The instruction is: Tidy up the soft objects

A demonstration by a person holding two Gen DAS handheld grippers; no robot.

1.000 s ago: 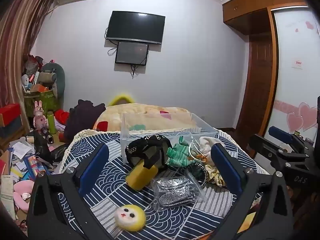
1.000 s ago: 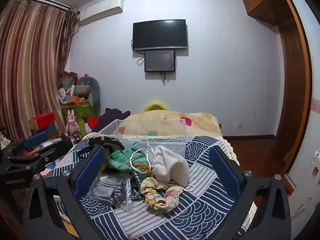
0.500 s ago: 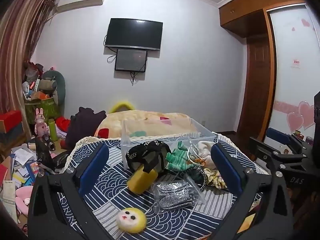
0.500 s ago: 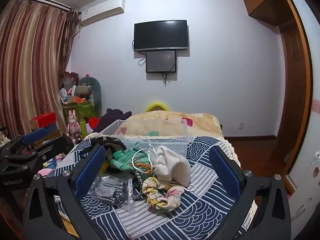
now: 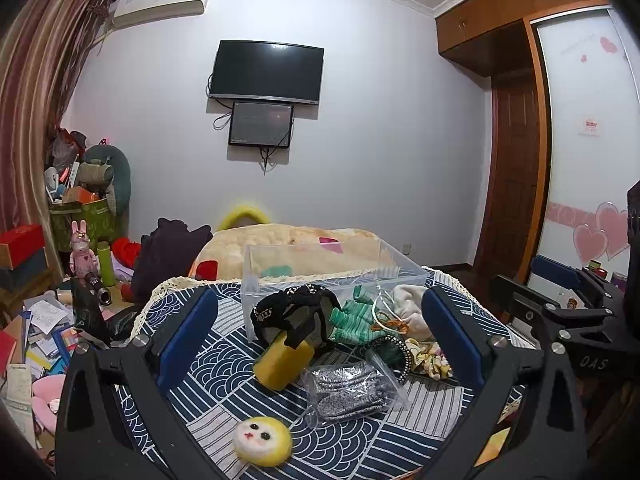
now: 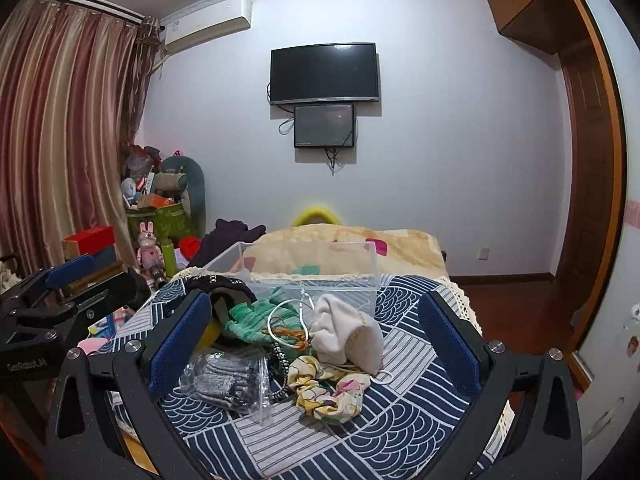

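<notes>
A pile of soft things lies on a blue-and-white patterned cloth point(image 5: 224, 364): a black headband point(image 5: 296, 312) over a yellow sponge point(image 5: 282, 362), a green knit piece point(image 5: 354, 322), a cream hat point(image 6: 346, 334), a floral scrunchie point(image 6: 328, 386), a bagged grey cloth point(image 5: 350, 390) and a yellow face plush point(image 5: 262, 440). A clear plastic box point(image 5: 328, 272) stands behind them. My left gripper point(image 5: 320, 340) and right gripper point(image 6: 314, 340) are both open and empty, held before the pile.
The cloth's lace edge point(image 5: 168, 288) drops off at the left. Clutter of papers, boxes and toys point(image 5: 60, 300) fills the floor on the left. A bed with a beige blanket point(image 5: 296, 240) lies behind. A wooden door point(image 5: 508, 176) is on the right.
Both grippers have tilted slightly, so the scene sits a little lower in the left wrist view. Nothing on the cloth has moved and both grippers stay open.
</notes>
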